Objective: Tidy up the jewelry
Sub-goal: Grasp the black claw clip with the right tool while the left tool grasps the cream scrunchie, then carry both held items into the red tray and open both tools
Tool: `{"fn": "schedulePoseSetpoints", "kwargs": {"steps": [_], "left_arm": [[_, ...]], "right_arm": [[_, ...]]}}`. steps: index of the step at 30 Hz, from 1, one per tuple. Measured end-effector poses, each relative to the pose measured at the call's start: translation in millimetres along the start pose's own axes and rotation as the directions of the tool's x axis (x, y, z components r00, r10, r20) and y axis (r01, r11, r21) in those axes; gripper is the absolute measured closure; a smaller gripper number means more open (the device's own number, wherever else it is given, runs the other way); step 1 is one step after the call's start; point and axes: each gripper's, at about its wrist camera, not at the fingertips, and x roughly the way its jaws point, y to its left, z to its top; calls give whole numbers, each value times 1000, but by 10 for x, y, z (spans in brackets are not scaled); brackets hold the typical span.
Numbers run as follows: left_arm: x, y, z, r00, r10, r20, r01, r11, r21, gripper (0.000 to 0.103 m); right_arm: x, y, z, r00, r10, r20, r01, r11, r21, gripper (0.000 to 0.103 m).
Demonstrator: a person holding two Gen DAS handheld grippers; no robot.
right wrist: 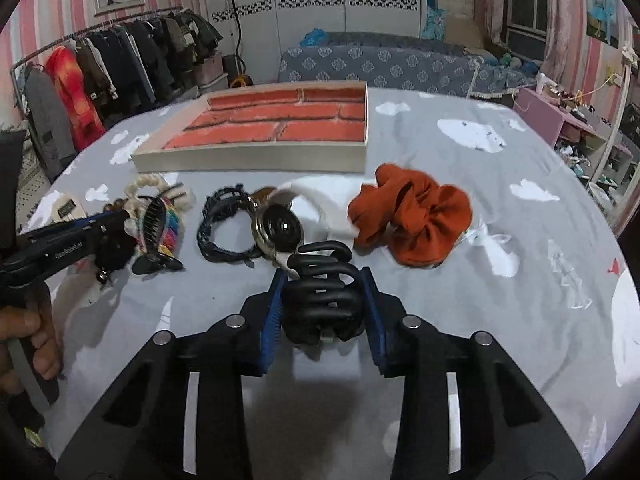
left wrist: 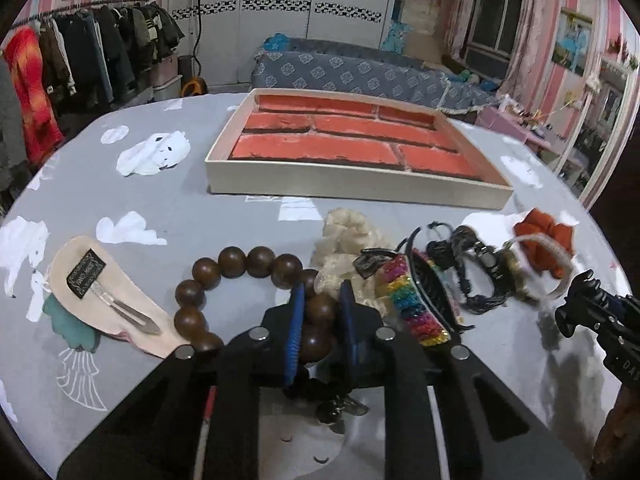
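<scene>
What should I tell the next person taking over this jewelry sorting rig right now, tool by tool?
Left tool: shut on the brown bead bracelet, which lies on the grey tablecloth.
Right tool: shut on the black claw clip, on the cloth too.
Tray with the red brick-pattern liner: at the far side of the table, nothing in it.
Waiting in a row in front of the tray: rainbow hair clip, cream scrunchie, dark braided bracelet, watch, orange scrunchie, flat clip on a pink card.
Done: nothing placed yet.
Left: carry both gripped pieces to the tray, then the rest.
</scene>
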Motion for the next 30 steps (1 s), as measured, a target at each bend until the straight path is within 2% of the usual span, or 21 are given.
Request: {"fn": "schedulePoseSetpoints", "kwargs": {"steps": [2,5,7,9,14,15,16,18,19,21,30], "left_arm": [[-15,-42,8,1000,-12,-4,12,1000,15,84],[-26,-86,41,1000,-4,-5,4,1000,15,73],[-92,-114,64,999,21,30,-22,1000,15,36],[-177,-167,97,995,57,88,-60,997,37,33],[32,-189,204,996,59,69,-63,996,64,34],[83,-194,206,996,60,59,-64,995,71,38],[159,-193,201,999,42,30,-45,996,73,62],[241,-191,174,1000,16,-13,-15,997,74,88],[225,-186,164,1000,8,-13,-7,997,73,94],[137,-162,154,1000,-15,2,15,998,61,96],[-665,-151,274,988,-16,154,3,997,81,97]], "right_arm": [[-69,-7,8,1000,-2,16,1,1000,3,66],[-120,-22,4,1000,-2,28,2,1000,7,66],[-129,-31,-7,1000,3,28,-3,1000,14,66],[-133,-35,-14,1000,5,30,-5,1000,15,66],[-79,-58,-8,1000,11,26,-12,1000,20,66],[-64,-59,-2,1000,12,25,-13,1000,19,66],[-53,-61,2,1000,14,24,-14,1000,19,66],[-41,-66,8,1000,13,23,-13,1000,17,66],[-43,-69,10,1000,12,24,-12,1000,16,66],[-58,-77,17,1000,11,29,-12,1000,21,66],[-305,-20,142,995,5,103,-5,1000,2,66]]}}
